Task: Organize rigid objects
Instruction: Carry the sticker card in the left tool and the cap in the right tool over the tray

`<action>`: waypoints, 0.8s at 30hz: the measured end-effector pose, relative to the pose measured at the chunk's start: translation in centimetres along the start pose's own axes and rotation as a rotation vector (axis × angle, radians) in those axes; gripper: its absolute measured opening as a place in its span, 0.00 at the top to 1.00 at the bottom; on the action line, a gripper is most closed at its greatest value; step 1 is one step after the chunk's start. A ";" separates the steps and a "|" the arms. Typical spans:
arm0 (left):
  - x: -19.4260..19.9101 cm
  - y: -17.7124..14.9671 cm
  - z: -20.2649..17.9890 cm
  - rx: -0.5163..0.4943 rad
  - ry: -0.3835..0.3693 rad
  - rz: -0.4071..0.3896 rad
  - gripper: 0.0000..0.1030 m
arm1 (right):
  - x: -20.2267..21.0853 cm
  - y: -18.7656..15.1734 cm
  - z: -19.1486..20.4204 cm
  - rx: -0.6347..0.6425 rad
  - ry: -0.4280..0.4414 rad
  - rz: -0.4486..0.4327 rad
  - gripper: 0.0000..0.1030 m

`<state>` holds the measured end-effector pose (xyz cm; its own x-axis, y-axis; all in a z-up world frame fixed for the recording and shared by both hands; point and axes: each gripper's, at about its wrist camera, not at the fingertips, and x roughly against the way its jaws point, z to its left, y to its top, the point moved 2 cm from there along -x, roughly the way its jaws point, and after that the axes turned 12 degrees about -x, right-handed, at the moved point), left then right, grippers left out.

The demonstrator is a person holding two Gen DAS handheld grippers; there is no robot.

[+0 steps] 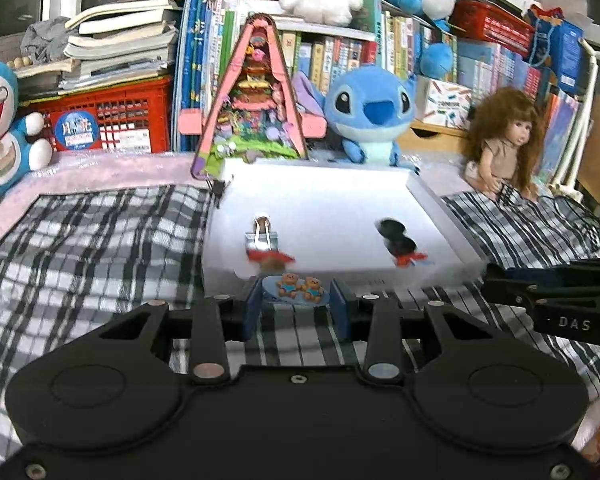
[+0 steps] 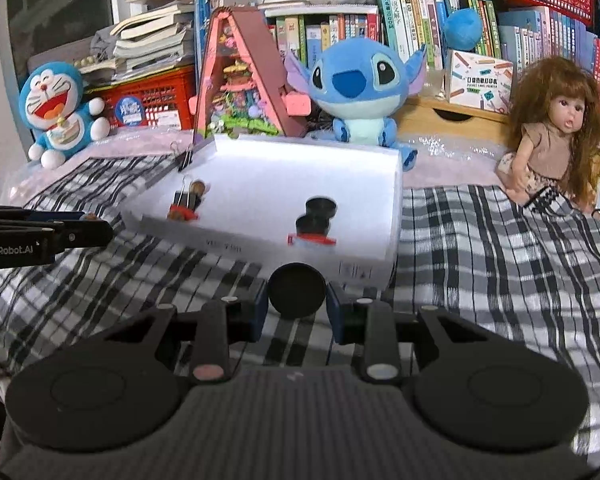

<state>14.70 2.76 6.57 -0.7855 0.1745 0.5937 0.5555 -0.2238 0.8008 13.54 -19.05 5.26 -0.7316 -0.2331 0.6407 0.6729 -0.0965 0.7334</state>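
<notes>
Left gripper (image 1: 296,300) clamps light, stiff blue bear hair clip (image 1: 296,289) across ends. Right gripper (image 2: 297,300) pinches rigid, slippery black round disc (image 2: 297,290) by rim, near white tray (image 2: 388,184) front edge.

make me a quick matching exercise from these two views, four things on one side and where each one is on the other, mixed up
Things:
1. bear hair clip
2. black round disc
3. binder clip
4. doll

Places:
A. sitting on the checked cloth, right of the white tray
B. between the left tongs
C. lying inside the tray, left part
D. between the right tongs

Pairs: 1-B, 2-D, 3-C, 4-A
</notes>
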 end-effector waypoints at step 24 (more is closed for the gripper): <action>-9.0 4.7 3.0 0.069 0.025 0.086 0.66 | -6.0 7.3 0.0 -0.149 -0.019 0.050 0.64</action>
<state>25.19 3.03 5.24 -0.7401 0.1329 0.6592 0.6383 -0.1699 0.7508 22.88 -18.37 6.77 -0.6978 -0.2231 0.6806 0.7162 -0.2277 0.6597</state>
